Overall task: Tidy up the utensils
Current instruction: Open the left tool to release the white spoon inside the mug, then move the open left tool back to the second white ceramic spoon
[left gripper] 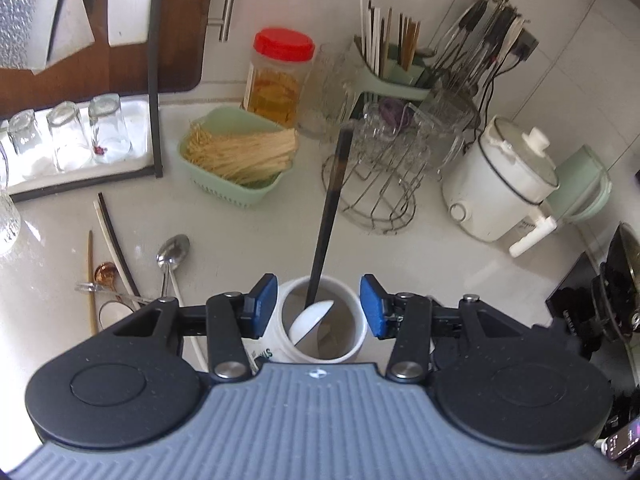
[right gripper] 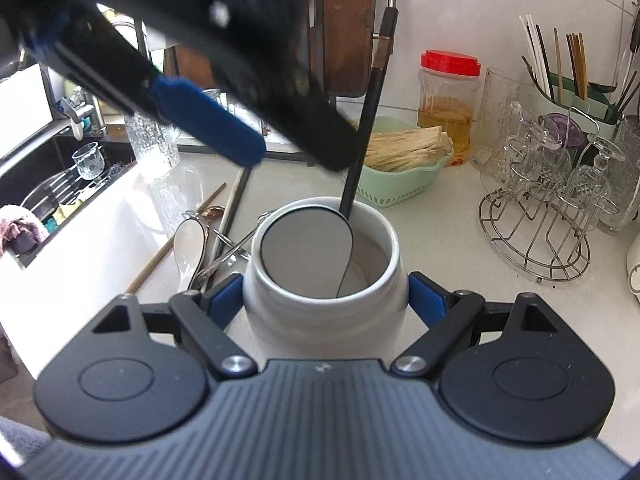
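Note:
A white ceramic jar point(right gripper: 320, 332) stands on the pale counter, and my right gripper point(right gripper: 326, 300) is shut on its sides. Inside leans a ladle with a white bowl point(right gripper: 304, 248) and a long black handle point(right gripper: 368, 120). In the left wrist view the jar point(left gripper: 356, 344) sits below and between the blue pads of my left gripper point(left gripper: 318, 306), which is open and touches neither the jar nor the ladle handle point(left gripper: 332, 200). Left of the jar lie loose utensils: a metal spoon point(left gripper: 172, 252), chopsticks point(left gripper: 116, 240), a copper spoon point(left gripper: 104, 272) and a white ceramic spoon point(right gripper: 188, 248).
Behind the jar sit a green basket of dried strips point(left gripper: 240, 160), a red-lidded jar point(left gripper: 280, 76), a wire rack of glasses point(left gripper: 376, 184), a green chopstick holder point(left gripper: 396, 80) and a white cooker point(left gripper: 500, 184). Upturned glasses point(left gripper: 68, 140) stand on a tray at left. A sink point(right gripper: 60, 184) lies far left.

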Tool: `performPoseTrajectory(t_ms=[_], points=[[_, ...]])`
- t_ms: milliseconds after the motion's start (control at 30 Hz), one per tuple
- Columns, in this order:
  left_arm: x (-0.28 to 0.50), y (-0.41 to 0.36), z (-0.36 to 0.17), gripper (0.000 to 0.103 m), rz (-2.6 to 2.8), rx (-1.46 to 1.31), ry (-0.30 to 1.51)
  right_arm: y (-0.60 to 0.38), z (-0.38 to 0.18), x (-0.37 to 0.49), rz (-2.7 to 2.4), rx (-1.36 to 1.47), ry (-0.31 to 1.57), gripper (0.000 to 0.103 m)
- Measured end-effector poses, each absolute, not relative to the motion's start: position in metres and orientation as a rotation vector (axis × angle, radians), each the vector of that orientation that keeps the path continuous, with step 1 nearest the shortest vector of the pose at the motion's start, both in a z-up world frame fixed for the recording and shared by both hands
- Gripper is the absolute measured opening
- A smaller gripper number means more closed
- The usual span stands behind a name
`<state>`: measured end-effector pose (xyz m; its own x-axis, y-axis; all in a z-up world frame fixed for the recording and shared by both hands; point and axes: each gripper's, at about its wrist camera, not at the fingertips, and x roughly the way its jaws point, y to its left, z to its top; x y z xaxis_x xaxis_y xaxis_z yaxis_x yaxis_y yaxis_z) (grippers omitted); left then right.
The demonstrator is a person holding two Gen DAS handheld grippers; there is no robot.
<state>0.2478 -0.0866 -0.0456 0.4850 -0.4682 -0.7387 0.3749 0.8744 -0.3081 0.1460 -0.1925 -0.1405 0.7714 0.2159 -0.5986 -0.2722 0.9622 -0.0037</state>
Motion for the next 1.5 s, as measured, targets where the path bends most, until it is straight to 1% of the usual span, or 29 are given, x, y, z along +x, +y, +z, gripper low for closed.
performPoseTrajectory(t_ms=[267,533,700,833,900,1167,1267,1500], points=[[0.243,-0.065,-0.026,0.052,-0.456,-0.126,0.869,-0.192,-0.141,0.145,0.252,-0.085,0.642,0.089],[0.251,-0.027,-0.037,0.052,-0.363,-0.160,0.876,-0.189,-0.137,0.147,0.208,-0.081,0.675,0.089],[0.261,-0.002,-0.056,0.052,-0.322,-0.190,0.900,-0.188,-0.137,0.148,0.182,-0.070,0.683,0.089],[0.266,0.013,-0.078,0.061,-0.265,-0.163,0.932,-0.187,-0.137,0.150,0.167,-0.064,0.688,0.089],[0.267,0.020,-0.092,0.062,-0.240,-0.143,0.958,-0.187,-0.137,0.150,0.162,-0.063,0.693,0.089],[0.272,0.049,-0.140,0.062,-0.167,-0.125,1.015,-0.184,-0.135,0.154,0.141,-0.064,0.711,0.089],[0.277,0.060,-0.156,0.062,-0.170,-0.162,1.046,-0.183,-0.135,0.156,0.131,-0.061,0.717,0.089],[0.290,0.064,-0.173,0.059,-0.208,-0.227,1.059,-0.181,-0.134,0.157,0.109,-0.053,0.726,0.089]])
